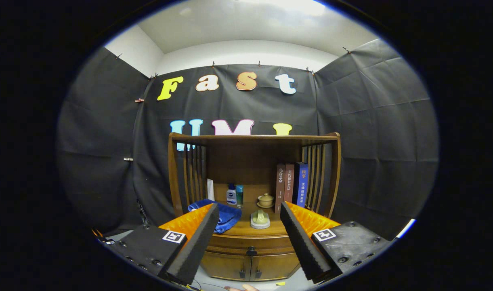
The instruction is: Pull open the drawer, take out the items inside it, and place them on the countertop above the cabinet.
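Observation:
A small wooden cabinet (pixel 252 190) stands against the booth wall, some way beyond my fingers. Its drawer (pixel 250 243) sits shut below the countertop, with a dark knob (pixel 251 250) at its middle. On the countertop (pixel 246 231) lie a blue cloth (pixel 224 214) and a pale green lidded piece (pixel 260 219). My gripper (pixel 249 238) is open, fingers spread wide with nothing between them, framing the drawer front from a distance.
At the back of the shelf stand two small bottles (pixel 234 195), a small lidded teacup (pixel 265 200) and three upright books (pixel 291 185). Two small doors (pixel 250 266) sit under the drawer. A fingertip (pixel 246 287) shows below the cabinet.

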The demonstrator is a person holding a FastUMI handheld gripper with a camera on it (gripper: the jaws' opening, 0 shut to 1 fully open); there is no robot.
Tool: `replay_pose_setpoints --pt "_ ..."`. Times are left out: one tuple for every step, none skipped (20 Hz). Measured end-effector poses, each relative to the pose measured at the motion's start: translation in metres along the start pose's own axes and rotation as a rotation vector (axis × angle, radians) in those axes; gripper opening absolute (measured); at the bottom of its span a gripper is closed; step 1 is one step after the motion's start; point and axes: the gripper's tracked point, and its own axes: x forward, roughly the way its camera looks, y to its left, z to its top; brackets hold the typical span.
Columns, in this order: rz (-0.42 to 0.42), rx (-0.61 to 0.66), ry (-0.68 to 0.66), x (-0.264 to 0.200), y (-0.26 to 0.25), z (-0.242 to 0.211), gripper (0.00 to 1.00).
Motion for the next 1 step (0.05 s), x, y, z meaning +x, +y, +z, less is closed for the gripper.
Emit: replay_pose_setpoints --pt "-0.002 -0.002 0.002 -0.0005 -0.0012 -0.0005 0.99"
